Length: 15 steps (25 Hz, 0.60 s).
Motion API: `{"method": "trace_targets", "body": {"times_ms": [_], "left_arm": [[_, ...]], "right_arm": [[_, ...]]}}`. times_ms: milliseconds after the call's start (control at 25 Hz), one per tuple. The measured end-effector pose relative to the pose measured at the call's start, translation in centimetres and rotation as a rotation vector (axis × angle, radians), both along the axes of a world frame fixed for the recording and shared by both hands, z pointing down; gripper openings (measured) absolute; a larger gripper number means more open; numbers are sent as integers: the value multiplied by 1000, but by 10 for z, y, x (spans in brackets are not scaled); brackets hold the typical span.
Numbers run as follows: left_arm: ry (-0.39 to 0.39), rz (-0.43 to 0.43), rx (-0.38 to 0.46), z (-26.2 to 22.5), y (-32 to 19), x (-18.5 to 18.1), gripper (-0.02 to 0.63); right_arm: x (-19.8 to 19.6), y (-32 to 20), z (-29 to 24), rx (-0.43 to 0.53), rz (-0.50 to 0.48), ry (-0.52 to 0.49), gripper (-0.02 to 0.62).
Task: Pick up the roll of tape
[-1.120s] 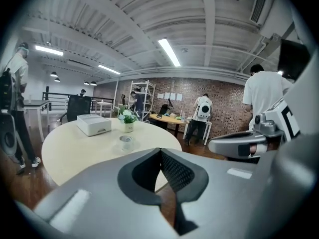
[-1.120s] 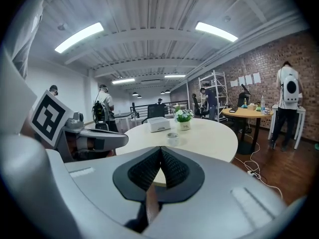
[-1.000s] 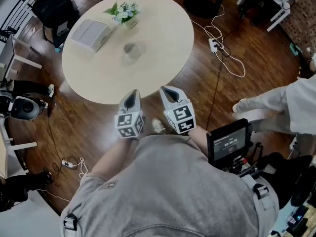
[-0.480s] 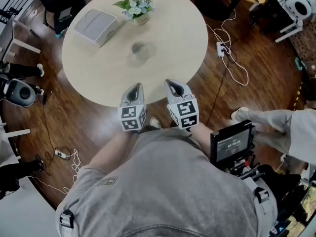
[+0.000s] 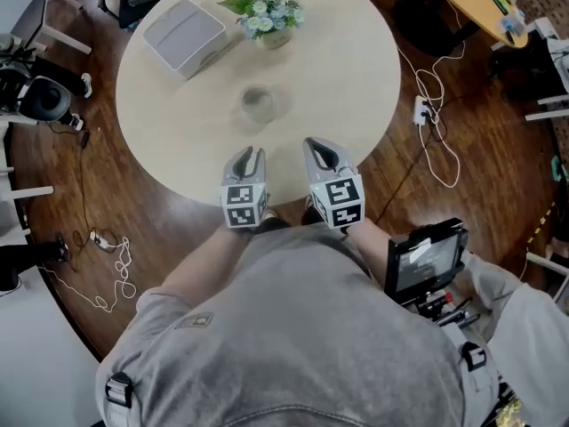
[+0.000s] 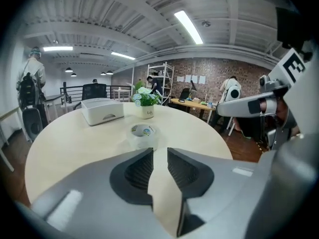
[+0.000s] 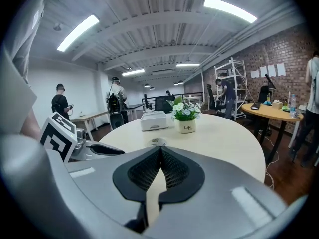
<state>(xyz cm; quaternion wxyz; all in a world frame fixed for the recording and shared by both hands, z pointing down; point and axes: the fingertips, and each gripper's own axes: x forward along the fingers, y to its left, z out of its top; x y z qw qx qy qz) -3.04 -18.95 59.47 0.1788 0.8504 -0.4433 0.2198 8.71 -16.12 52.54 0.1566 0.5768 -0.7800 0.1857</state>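
Observation:
The roll of clear tape (image 5: 258, 103) lies flat near the middle of the round beige table (image 5: 356, 78). It also shows ahead of the jaws as the tape (image 6: 143, 132) and, smaller, the tape (image 7: 158, 142). My left gripper (image 5: 249, 153) hovers over the table's near edge and points at the roll. Its jaws are opening, with a narrow gap (image 6: 159, 151) and nothing between them. My right gripper (image 5: 318, 144) hangs beside it on the right, shut and empty (image 7: 160, 149). Both are well short of the roll.
A white box (image 5: 184, 36) and a small pot of flowers (image 5: 271, 20) stand at the table's far side. Cables and a power strip (image 5: 421, 110) lie on the wood floor to the right. People stand in the background of both gripper views.
Both grippers have moved forward from in front of the table to over its near edge, closer to the tape. The left jaws have parted slightly.

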Motion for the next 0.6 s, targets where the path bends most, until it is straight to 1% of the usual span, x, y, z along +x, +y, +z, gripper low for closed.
{"method": "trace_targets", "body": {"times_ms": [160, 320, 400, 480, 600], "left_arm": [[-61, -72, -26, 21, -18, 12, 148], [-129, -114, -2, 32, -36, 20, 231], [-140, -144, 3, 34, -44, 20, 266], [-142, -169, 4, 36, -52, 18, 284], [-131, -170, 11, 41, -67, 15, 304]], "right_arm": [[23, -27, 12, -32, -63, -17, 14], [35, -42, 27, -68, -133, -28, 14], [39, -45, 33, -89, -163, -29, 14], [42, -48, 38, -106, -177, -30, 14], [43, -53, 46, -125, -184, -28, 14]]}}
